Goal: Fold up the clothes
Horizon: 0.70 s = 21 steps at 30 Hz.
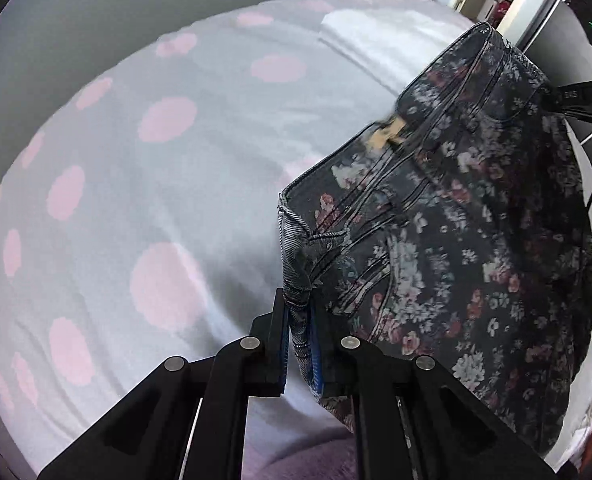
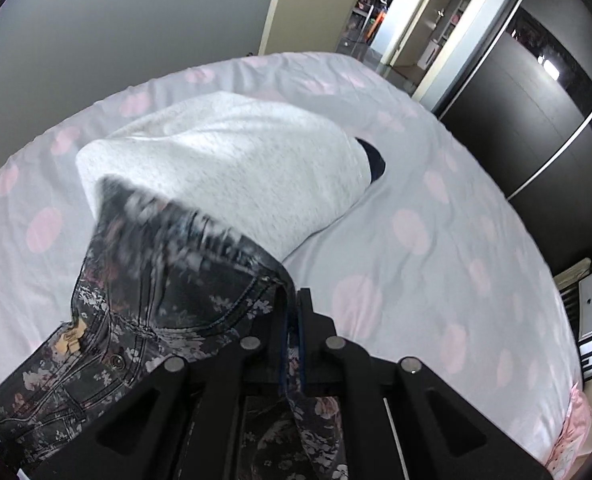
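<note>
One pair of floral jeans (image 1: pixel 476 216), two hand-held grippers. The left hand-held gripper (image 1: pixel 299 320) is clamped on one waistband end, the right hand-held gripper (image 2: pixel 292 312) on the other, jeans hanging between them above the polka-dot bed (image 1: pixel 136 184). One white folded garment (image 2: pixel 232 168) lies beyond.

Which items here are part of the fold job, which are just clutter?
In play:
- dark floral-print jeans, clamped at the waistband by the left gripper and right gripper

Lying about:
- white knitted garment
- dark cloth beneath it
- pink-dotted bedsheet
</note>
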Each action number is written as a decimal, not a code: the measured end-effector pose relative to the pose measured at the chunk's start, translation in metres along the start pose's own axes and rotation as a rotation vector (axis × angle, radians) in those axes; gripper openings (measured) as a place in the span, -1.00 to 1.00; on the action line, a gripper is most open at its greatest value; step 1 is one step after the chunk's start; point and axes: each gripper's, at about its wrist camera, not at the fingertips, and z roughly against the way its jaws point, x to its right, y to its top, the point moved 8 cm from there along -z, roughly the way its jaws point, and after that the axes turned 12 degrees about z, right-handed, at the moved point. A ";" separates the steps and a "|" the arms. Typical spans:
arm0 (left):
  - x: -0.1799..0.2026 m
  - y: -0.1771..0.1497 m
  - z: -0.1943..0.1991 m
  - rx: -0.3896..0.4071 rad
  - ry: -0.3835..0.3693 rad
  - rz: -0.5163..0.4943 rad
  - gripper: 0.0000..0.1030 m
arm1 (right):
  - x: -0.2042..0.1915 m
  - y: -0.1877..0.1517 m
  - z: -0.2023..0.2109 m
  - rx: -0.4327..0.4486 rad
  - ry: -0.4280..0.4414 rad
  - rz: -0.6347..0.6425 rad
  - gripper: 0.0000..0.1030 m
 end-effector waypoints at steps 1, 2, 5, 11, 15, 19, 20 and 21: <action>-0.003 -0.005 0.002 -0.002 0.007 0.006 -0.64 | 0.002 -0.002 0.001 -0.003 0.010 -0.012 -0.71; -0.008 -0.009 0.007 0.000 0.016 0.012 -0.60 | 0.005 -0.004 0.002 -0.005 0.019 -0.024 -0.56; -0.011 -0.008 0.022 0.042 0.025 0.027 -0.39 | 0.013 -0.011 0.009 -0.015 0.056 -0.061 -0.34; -0.008 -0.010 0.076 0.141 -0.008 0.007 -0.33 | 0.048 -0.044 0.059 0.007 0.095 -0.133 -0.26; 0.010 -0.025 0.108 0.177 -0.044 -0.040 -0.32 | 0.078 -0.073 0.098 0.019 0.118 -0.213 -0.25; 0.033 -0.043 0.141 0.206 -0.075 -0.123 -0.32 | 0.104 -0.127 0.137 0.026 0.105 -0.241 -0.25; 0.040 -0.048 0.147 0.206 -0.081 -0.149 -0.32 | 0.108 -0.144 0.144 0.021 0.109 -0.249 -0.25; 0.046 -0.054 0.153 0.207 -0.088 -0.169 -0.32 | 0.113 -0.161 0.151 0.016 0.113 -0.256 -0.25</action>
